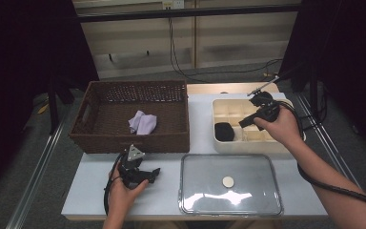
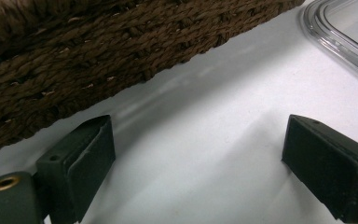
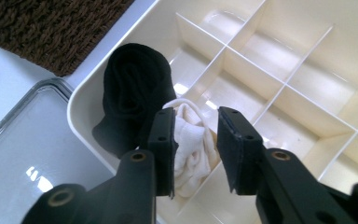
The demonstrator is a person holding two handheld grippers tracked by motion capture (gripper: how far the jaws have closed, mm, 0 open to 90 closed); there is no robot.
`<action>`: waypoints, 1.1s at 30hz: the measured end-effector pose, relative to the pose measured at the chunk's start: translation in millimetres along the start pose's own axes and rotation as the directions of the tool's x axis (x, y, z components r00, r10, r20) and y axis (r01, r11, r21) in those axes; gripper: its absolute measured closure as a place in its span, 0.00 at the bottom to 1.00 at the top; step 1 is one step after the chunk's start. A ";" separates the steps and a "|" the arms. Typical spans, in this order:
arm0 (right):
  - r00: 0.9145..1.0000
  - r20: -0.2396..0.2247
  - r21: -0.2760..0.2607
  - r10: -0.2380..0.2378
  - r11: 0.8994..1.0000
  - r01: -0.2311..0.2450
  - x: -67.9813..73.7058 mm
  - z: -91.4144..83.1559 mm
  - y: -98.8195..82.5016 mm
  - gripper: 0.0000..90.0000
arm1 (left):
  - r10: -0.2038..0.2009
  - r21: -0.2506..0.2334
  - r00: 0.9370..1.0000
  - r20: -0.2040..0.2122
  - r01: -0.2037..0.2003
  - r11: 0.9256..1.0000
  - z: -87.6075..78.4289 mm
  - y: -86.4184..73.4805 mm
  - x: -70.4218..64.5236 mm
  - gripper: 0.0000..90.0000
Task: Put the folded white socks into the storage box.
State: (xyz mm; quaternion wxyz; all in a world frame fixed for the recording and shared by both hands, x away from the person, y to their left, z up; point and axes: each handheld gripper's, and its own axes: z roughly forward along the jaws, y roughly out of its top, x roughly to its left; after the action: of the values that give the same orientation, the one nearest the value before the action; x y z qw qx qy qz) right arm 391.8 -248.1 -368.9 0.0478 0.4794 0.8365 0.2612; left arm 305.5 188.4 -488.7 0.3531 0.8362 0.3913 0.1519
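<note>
A white divided organiser box [image 1: 248, 148] [image 3: 307, 84] sits at the table's right. A rolled black sock [image 1: 224, 131] [image 3: 135, 93] lies in its near-left compartment. Beside it, a white sock [image 3: 191, 154] rests in the adjoining compartment. My right gripper [image 1: 245, 122] [image 3: 196, 126] hovers over the box with its jaws a narrow gap apart; the white sock lies below and beyond them, untouched by the pads. My left gripper [image 1: 150, 174] [image 2: 198, 144] rests on the white tabletop in front of the basket, jaws wide open and holding nothing.
A brown wicker basket [image 1: 128, 138] [image 2: 74, 56] [image 3: 51, 28] stands at the back left with a lavender cloth [image 1: 143, 123] inside. A clear plastic lid [image 1: 205, 164] [image 2: 335, 37] [image 3: 28, 140] with a white round knob [image 1: 228, 181] lies at the front.
</note>
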 end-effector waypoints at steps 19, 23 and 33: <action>0.999 -0.022 0.023 0.025 0.999 -0.025 2.3 12.4 1.3 0.99 | 0.000 0.000 1.000 0.000 0.000 1.000 0.0 0.0 0.0 0.10; 1.000 -0.015 0.026 0.022 0.999 -0.022 0.3 19.6 -1.4 0.97 | 0.000 0.000 1.000 0.000 0.000 1.000 0.0 0.0 0.0 0.10; 0.998 -0.045 0.042 0.045 0.998 -0.043 -4.6 41.9 -13.1 0.99 | 0.000 0.000 1.000 0.000 0.000 1.000 0.0 0.0 0.0 0.10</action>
State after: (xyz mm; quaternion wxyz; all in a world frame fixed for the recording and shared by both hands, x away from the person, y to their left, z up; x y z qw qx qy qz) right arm 397.9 -240.8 -412.0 0.0131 0.4923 0.8319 0.2557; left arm 305.5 188.3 -488.8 0.3531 0.8361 0.3914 0.1521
